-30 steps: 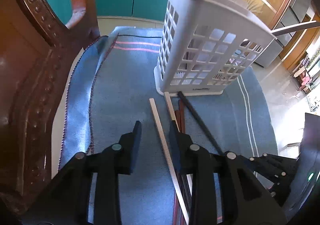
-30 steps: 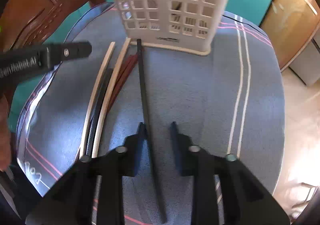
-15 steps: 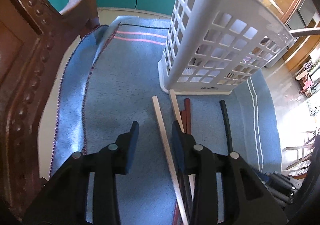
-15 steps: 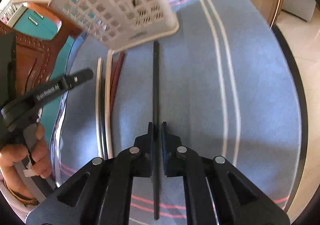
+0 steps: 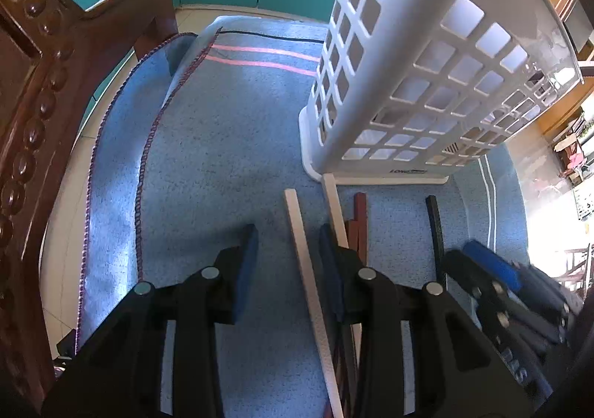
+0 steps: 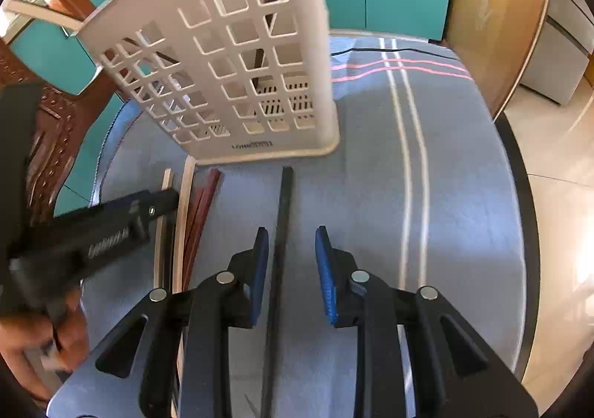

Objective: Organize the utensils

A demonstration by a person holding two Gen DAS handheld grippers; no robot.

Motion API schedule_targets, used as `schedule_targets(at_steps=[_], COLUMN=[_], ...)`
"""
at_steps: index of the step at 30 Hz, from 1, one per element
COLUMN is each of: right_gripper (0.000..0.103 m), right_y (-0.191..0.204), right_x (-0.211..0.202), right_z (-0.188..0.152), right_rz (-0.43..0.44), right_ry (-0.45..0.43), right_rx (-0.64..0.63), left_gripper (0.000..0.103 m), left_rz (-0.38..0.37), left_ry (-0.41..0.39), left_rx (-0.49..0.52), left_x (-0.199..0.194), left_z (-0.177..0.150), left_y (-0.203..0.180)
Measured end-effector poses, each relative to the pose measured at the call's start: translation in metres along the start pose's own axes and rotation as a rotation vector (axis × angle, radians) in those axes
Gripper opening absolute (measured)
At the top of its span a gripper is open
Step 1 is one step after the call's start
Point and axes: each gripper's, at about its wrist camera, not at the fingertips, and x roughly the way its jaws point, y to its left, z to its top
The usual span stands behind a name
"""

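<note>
Slim square-edged chopsticks [image 5: 310,269] on nubbly blue cloth [image 5: 222,143] — latticed, seemingly plastic basket [image 6: 230,76] beside.

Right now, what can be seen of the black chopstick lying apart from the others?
The black chopstick is a long, thin, matte dark stick lying flat on the blue cloth, one end close to the white basket's base. It runs between the right gripper's opening jaws, whose pads stand clear of it. Its near end passes under the gripper, hidden.

Matt white plastic basket [image 6: 237,83], fuzzy blue cloth [image 5: 222,143], glossy carved wood [image 5: 33,91]
</note>
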Motion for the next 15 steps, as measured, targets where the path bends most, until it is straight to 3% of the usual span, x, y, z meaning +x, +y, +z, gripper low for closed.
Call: schedule_targets(at_steps=[8,11,13,15], right_gripper=[0.026,0.026,0.013,0.008], right_y=[0.016,0.019,0.019,0.016], right_x=[0.032,0.035,0.035,0.036], right_z=[0.024,0.026,0.027,0.027], right_rz=[-0.097,-0.105,-0.119,-0.106], right_ry=[0.008,0.005,0.001,0.006], right_rx=[-0.044,-0.052,-0.055,-0.044], left_gripper=[0.027,0.014,0.011,0.009], left_rz=[0.016,0.036,0.035,0.031], left_ry=[-0.004,-0.008,-0.009,-0.009], left_rx=[0.022,0.044,0.060,0.083], left_x=[0.000,0.000,0.000,0.000], left_z=[0.002,0.003,0.000,-0.002], left_y=[-0.005,-0.004,-0.005,-0.009])
